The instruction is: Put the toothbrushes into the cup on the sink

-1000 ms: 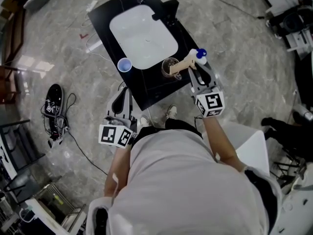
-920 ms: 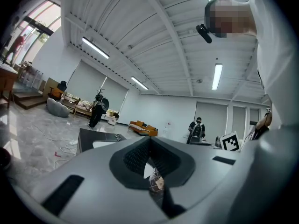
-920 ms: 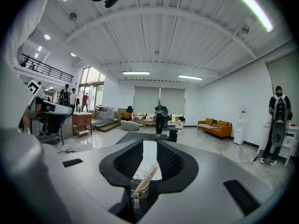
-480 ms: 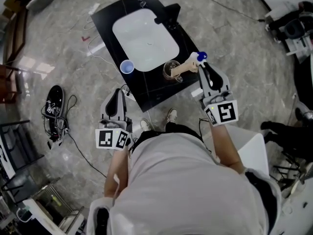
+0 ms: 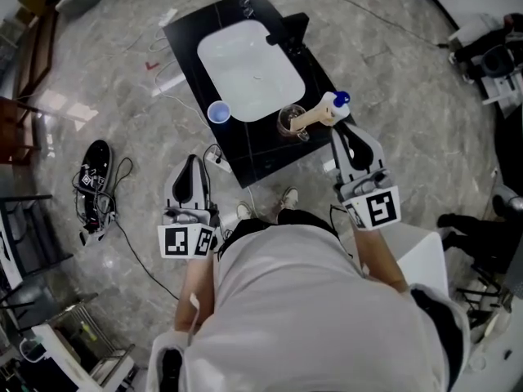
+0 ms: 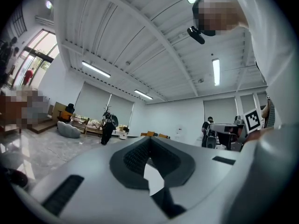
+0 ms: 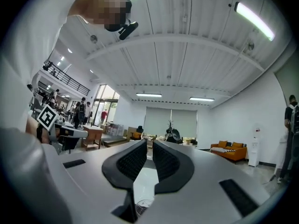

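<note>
Head view, upper centre: black rectangular sink bench with white oval basin and black tap at the basin's upper right. Just off the basin's lower right corner, clear glass cup upright on the bench. In it, one toothbrush with beige handle and white-and-blue head; leans to the right over the rim, head end uppermost. At the basin's lower left, small blue cup, well apart from the glass one.

Right claw: just below the toothbrush head, near it; contact not discernible from above. In the right gripper view, parted by a narrow gap, nothing gripped, glass rim showing below.

Left claw: off the bench's lower left, over grey marble floor. In the left gripper view, pads pressed together, empty.
</note>
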